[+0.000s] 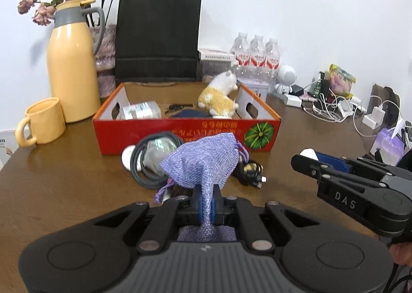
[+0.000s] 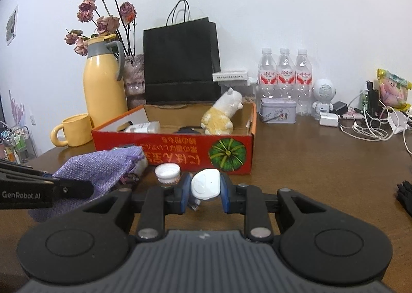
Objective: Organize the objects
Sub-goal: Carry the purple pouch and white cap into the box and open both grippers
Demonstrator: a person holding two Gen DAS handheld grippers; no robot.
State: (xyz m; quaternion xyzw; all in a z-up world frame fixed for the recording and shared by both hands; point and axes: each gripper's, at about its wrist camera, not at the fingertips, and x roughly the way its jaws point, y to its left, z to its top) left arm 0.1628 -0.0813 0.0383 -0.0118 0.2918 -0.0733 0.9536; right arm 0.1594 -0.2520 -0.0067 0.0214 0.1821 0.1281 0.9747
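Left claw (image 1: pixel 206 205): clenched on a fold of the purple pouch (image 1: pixel 203 161). The pouch hangs from the blue pads, lifted off the bench (image 1: pixel 64 184), its body bulging above and ahead of the fingertips, drawstring ends dangling at both sides.

Right claw (image 2: pixel 206 190): clenched on a white charger (image 2: pixel 206 186), pads pressing its two sides. In the left view it sits to the right of the pouch, apart from it, with the charger's white tip showing at the fingertips.

On the bench just behind the pouch: a coiled grey cable (image 1: pixel 146 161) around a shiny wrapped item, and a black cable (image 1: pixel 249 172) with a white plug end. A small white jar (image 2: pixel 167 173) stands just left of the right claw's pads, near the box front.

Red box (image 1: pixel 185 135), open top, pumpkin print on its front wall, stands on the bench beyond the loose items. Inside: a plush toy (image 1: pixel 221 97) leaning in the right rear corner, a white pack (image 1: pixel 141 111) at left, a dark item in the middle, kind not clear.

Left of the box: yellow mug (image 1: pixel 43 123), yellow jug (image 1: pixel 72 66) with dried roses behind. Behind the box: black bag (image 1: pixel 157 38). To the right: three bottles (image 1: pixel 257 58), a tin (image 2: pixel 278 110), a white robot figure (image 2: pixel 323 99), tangled chargers and cords (image 2: pixel 368 128).
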